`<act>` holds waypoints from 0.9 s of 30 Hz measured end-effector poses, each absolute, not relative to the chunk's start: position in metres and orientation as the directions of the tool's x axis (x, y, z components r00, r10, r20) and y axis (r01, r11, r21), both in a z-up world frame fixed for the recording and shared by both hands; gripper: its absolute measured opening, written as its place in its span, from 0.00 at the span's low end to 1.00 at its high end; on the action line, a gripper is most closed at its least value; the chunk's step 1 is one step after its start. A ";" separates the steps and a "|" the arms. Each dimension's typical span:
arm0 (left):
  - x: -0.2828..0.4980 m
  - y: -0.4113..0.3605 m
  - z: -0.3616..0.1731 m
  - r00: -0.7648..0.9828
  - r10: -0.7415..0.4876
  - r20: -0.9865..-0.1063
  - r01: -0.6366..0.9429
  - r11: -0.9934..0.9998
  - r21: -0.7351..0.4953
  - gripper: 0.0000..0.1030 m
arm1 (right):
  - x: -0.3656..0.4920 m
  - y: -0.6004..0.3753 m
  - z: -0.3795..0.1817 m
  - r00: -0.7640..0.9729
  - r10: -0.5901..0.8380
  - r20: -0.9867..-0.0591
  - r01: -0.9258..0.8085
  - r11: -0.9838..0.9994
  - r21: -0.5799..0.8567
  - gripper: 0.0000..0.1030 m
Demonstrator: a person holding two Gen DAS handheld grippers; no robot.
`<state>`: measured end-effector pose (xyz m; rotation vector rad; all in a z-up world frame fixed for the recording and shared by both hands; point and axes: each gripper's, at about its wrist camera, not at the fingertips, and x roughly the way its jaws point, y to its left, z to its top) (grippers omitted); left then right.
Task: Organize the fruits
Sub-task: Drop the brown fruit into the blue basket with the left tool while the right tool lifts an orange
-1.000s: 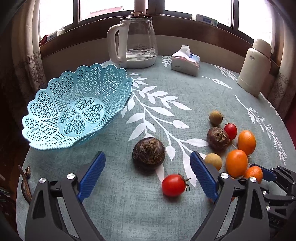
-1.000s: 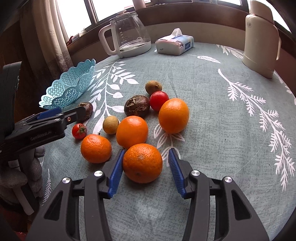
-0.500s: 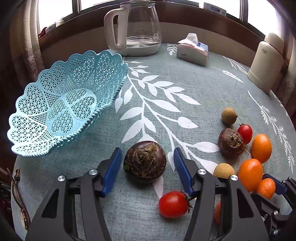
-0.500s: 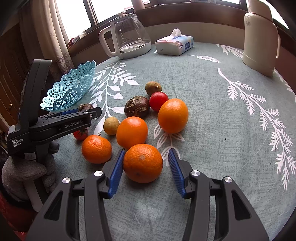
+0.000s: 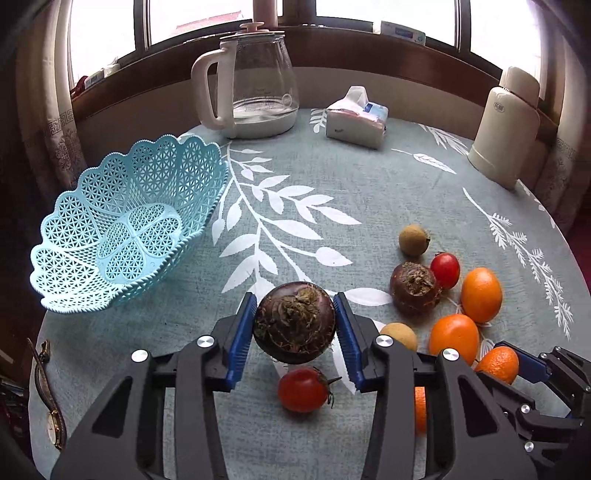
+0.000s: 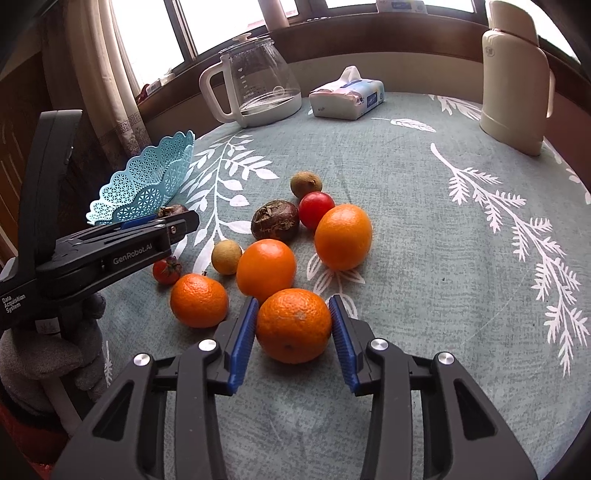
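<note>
Dark bulb-like fruit (image 5: pixel 294 322) now clamped in left gripper (image 5: pixel 294 334), appears lifted off the cloth since 0.5 s ago; basket (image 5: pixel 122 236) lies up-left, empty. Right gripper (image 6: pixel 293 334) pads touch nearest orange (image 6: pixel 293 325), grip unconfirmed. Count: 4 oranges, 2 tomatoes, 2 dark fruits, 2 tan ones

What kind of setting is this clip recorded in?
Most likely a home dining or sitting room: a round table with a leaf-print tablecloth beside curtained windows, bearing a glass kettle, a tissue pack and a cream thermos.
</note>
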<state>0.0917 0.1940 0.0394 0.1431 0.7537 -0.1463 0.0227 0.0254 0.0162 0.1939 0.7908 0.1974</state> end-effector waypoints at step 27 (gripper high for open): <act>0.098 0.277 0.100 0.858 0.157 -0.488 -0.128 0.988 0.091 0.43 | 0.006 0.011 0.030 0.779 0.229 -0.584 -0.068 0.957 0.283 0.39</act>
